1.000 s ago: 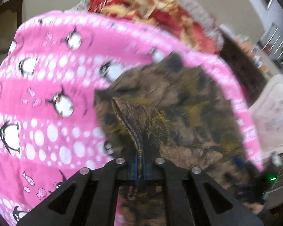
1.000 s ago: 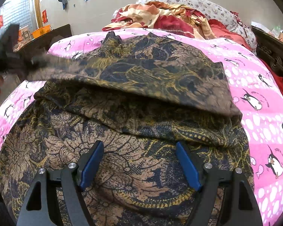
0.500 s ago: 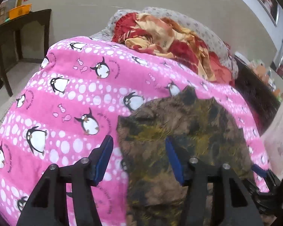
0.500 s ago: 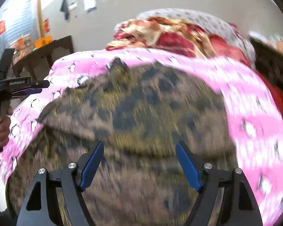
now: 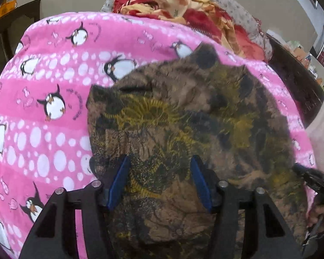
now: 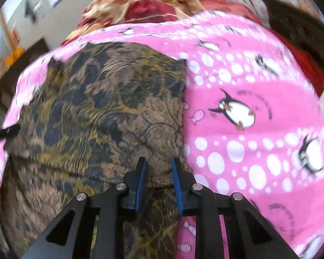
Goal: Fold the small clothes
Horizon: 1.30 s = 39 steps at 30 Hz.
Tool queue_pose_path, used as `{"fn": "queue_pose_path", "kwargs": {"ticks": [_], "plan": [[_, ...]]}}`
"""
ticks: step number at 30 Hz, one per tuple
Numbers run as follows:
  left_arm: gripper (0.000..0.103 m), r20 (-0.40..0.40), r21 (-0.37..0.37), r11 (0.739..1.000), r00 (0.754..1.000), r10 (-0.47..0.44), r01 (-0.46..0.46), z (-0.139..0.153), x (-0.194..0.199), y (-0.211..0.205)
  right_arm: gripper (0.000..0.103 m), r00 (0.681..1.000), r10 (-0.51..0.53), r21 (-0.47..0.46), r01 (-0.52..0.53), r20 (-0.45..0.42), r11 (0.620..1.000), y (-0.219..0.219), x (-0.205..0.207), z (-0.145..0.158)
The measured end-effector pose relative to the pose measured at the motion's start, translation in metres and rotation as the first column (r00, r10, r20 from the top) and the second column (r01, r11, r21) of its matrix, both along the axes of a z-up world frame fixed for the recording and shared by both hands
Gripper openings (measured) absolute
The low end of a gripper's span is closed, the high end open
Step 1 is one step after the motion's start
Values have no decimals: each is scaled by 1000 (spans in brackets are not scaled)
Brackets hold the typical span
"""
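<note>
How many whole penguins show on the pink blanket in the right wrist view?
1: a whole penguin right of the brown patterned garment. Others on the pink blanket are blurred or cut off.

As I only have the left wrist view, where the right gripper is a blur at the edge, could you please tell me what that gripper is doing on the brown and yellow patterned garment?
Observer: The right gripper sits at the brown and yellow patterned garment, on the edge at the right of its own view. Its jaws are closing with fabric between them.
Operator: Has it pinched the cloth?
Observer: I cannot tell; a narrow gap shows between the blue pads.
Operator: Is that edge tidy?
Observer: It runs fairly straight along the pink penguin blanket.
</note>
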State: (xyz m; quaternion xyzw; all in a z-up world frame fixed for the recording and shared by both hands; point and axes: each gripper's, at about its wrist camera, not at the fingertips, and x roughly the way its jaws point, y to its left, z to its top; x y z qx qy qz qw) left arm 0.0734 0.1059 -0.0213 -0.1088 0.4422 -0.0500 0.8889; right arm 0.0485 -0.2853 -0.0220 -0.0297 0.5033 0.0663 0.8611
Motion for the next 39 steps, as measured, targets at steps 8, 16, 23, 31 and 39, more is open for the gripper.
{"fn": "queue_pose_path", "kwargs": {"ticks": [8, 16, 23, 31, 39], "plan": [[69, 63, -19, 999, 997, 40, -39, 29, 16, 0, 56, 984, -11, -23, 15, 180, 1000, 34, 64, 51], [81, 75, 29, 998, 995, 59, -61, -11, 21, -4, 69, 997, -81, 61, 81, -11, 995, 15, 102, -21], [81, 113, 44, 998, 993, 32, -37, 30, -10, -20, 68, 998, 31, 43, -34, 62, 998, 46, 58, 36], [90, 42, 133, 990, 998, -51, 45, -11, -36, -47, 72, 996, 70, -52, -67, 47, 996, 67, -25, -17], [99, 46, 200, 979, 997, -60, 50, -14, -35, -60, 81, 1000, 4, -60, -3, 30, 998, 104, -16, -3]]}}
